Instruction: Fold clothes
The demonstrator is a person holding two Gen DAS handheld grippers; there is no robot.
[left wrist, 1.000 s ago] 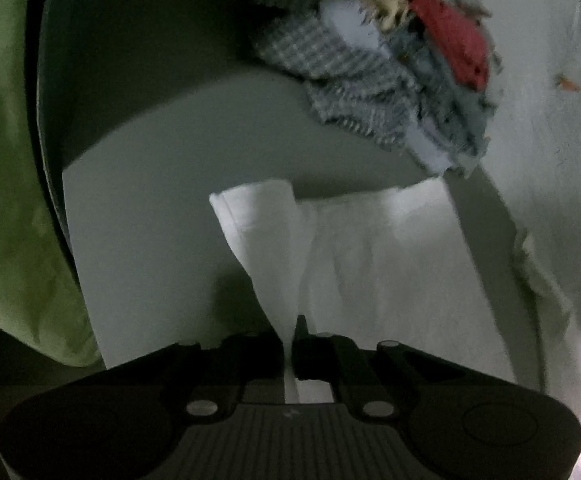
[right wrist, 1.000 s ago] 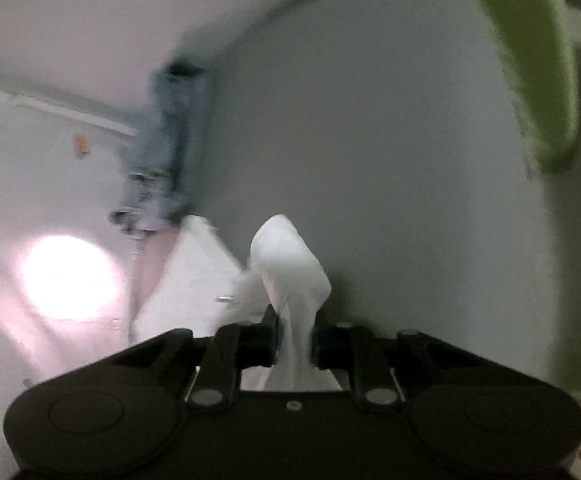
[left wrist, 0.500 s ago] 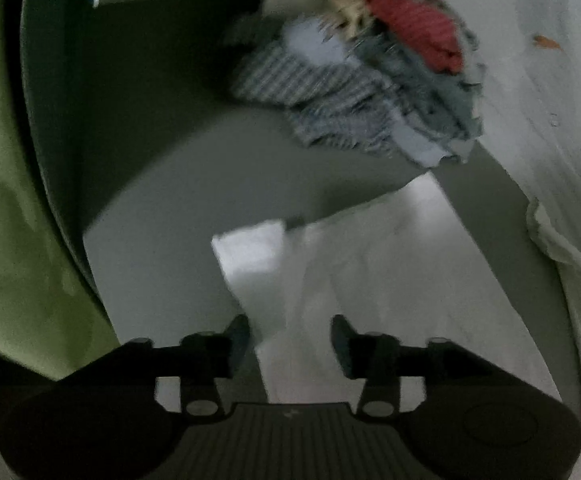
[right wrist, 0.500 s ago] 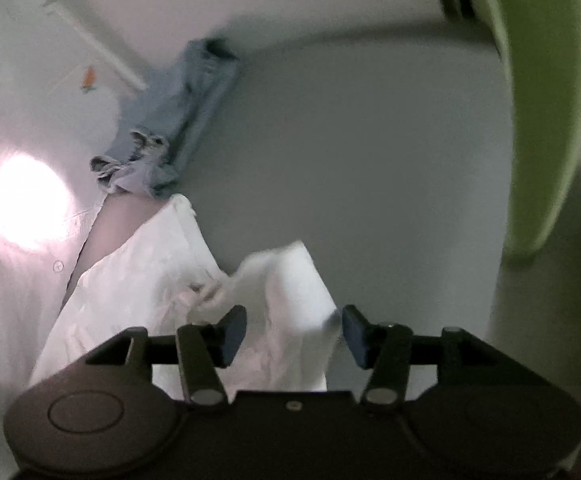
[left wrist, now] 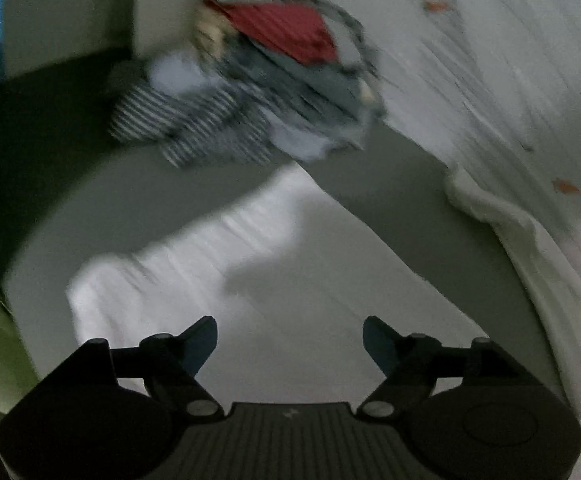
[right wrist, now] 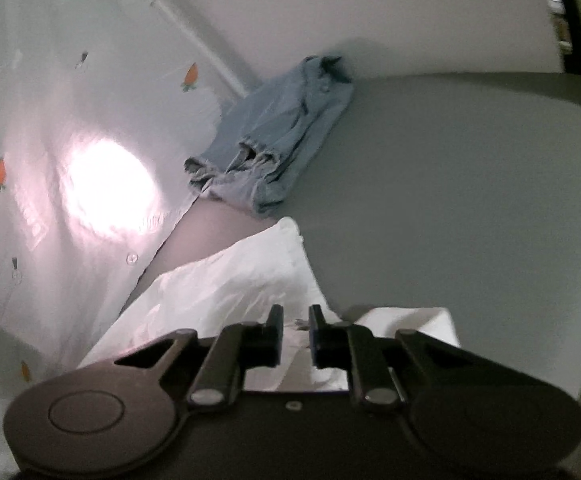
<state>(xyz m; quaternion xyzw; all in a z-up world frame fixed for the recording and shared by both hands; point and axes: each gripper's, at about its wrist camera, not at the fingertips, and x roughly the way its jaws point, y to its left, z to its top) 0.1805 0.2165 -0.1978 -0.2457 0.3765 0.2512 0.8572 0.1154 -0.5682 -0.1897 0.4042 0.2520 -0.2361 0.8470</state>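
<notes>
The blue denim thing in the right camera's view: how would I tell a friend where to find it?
Start at the wide grey surface and follow its left edge back to where it meets the white carrot-print sheet. There lies the pale blue denim garment, crumpled, with frayed hems. It sits beyond the white garment and is the only blue item in that view.

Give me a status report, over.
Left tool open, empty. Right tool narrowly open, nothing gripped. White garment lying flat on the grey surface. Clothes pile and denim shorts sit clear of it.
</notes>
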